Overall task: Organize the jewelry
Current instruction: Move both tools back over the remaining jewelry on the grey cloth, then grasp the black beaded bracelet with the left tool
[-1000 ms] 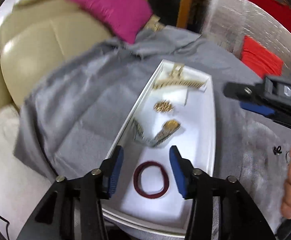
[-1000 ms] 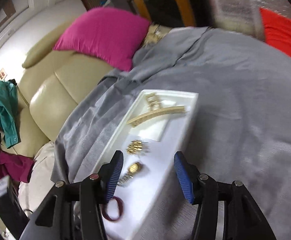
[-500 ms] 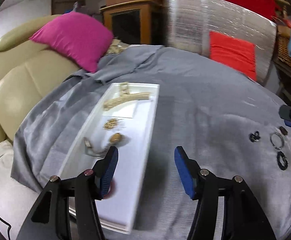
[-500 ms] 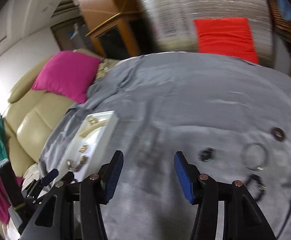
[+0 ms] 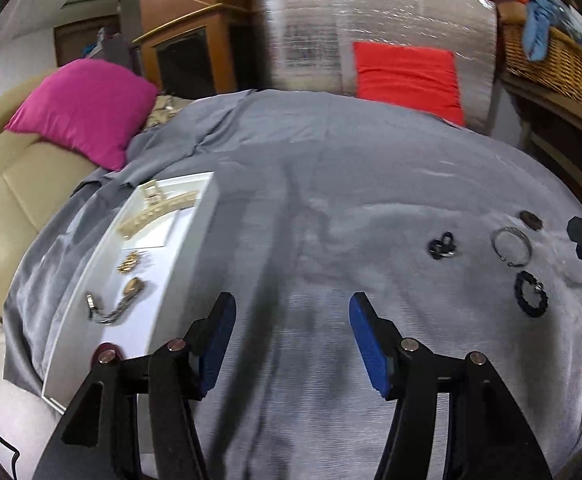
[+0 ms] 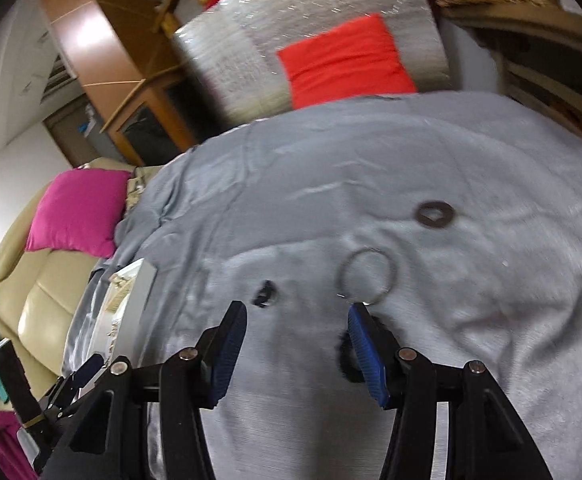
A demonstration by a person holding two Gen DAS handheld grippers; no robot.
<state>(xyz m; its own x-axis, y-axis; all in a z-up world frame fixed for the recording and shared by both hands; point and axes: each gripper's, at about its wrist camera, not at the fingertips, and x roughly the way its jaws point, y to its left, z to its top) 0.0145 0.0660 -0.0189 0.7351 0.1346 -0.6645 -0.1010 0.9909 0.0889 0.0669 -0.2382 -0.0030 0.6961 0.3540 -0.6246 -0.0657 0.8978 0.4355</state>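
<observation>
A white tray (image 5: 195, 236) on the grey cloth holds a gold hair claw (image 5: 159, 210), a gold brooch (image 5: 129, 262), a gold watch (image 5: 119, 304) and a maroon hair tie (image 5: 105, 349). Loose on the cloth to the right lie a small black clip (image 5: 442, 245), a silver bangle (image 5: 511, 245), a brown ring (image 5: 531, 220) and a black scrunchie (image 5: 531, 299). My left gripper (image 5: 291, 336) is open and empty above bare cloth beside the tray. My right gripper (image 6: 297, 344) is open and empty, just short of the bangle (image 6: 367, 276) and clip (image 6: 265, 292); the scrunchie (image 6: 347, 360) lies against its right finger.
A beige sofa (image 5: 7, 196) with a pink cushion (image 5: 83, 110) stands to the left. A silver-wrapped block with a red cushion (image 5: 407, 76) stands behind the table, a wicker basket (image 5: 551, 56) at the far right. The tray (image 6: 135, 300) shows at the left in the right wrist view.
Both grippers have swung right, away from the tray. The left one left the maroon hair tie lying in the tray; the right one now faces the loose pieces on the cloth.
</observation>
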